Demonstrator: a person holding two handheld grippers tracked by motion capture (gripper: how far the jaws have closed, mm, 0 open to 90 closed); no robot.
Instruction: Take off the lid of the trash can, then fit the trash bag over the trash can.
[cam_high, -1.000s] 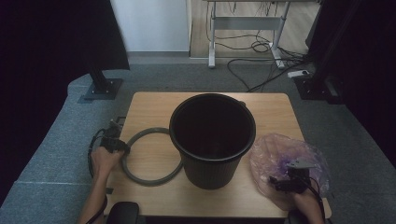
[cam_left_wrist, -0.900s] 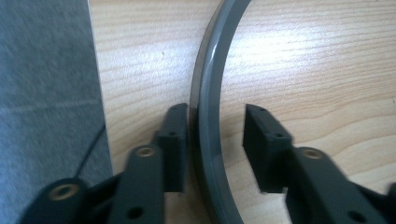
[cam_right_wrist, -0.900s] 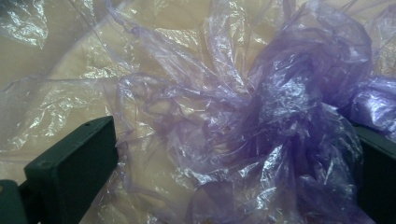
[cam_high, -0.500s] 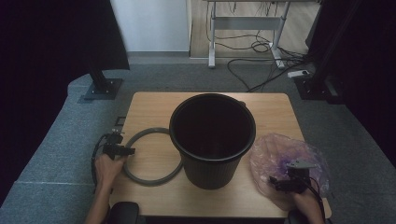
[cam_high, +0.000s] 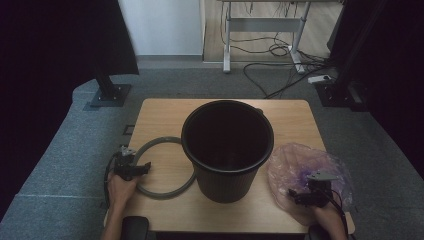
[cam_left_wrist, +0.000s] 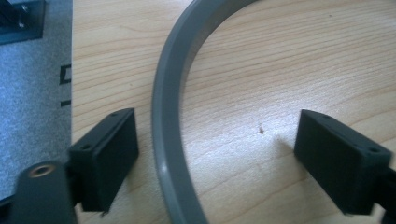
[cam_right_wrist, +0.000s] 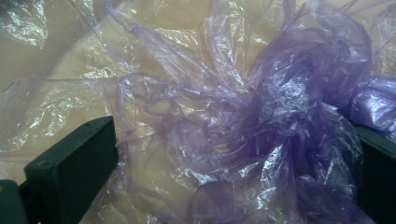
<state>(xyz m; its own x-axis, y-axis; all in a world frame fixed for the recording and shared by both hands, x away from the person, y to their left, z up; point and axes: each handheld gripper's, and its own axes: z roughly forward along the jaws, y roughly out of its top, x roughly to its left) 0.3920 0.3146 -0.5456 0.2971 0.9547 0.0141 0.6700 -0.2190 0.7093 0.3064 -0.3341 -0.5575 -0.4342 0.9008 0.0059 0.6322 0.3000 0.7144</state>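
A grey ring (cam_high: 165, 196) lies flat on the wooden table (cam_high: 160, 117), left of a tall black bucket (cam_high: 227, 150). My left gripper (cam_high: 144, 168) sits at the ring's left side. In the left gripper view the ring's band (cam_left_wrist: 166, 116) runs between the two jaws of that gripper (cam_left_wrist: 224, 158), close to the left one. The jaws have just been opening and the pads stand off the band. At the table's front right, my right gripper (cam_high: 300, 196) rests on a crumpled purple plastic bag (cam_high: 300, 165). Its jaws (cam_right_wrist: 224, 172) stand wide with the film (cam_right_wrist: 280, 107) bunched loosely between them.
The bucket stands upright in the table's middle, between the two hands. Grey carpet (cam_high: 60, 165) surrounds the table. A desk frame (cam_high: 227, 45) and cables (cam_high: 280, 50) lie on the floor behind, and a black stand foot (cam_high: 107, 92) sits at the back left.
My left hand has slid toward the table's front edge along the ring's left side. The ring, bucket, bag and right hand have kept their places.
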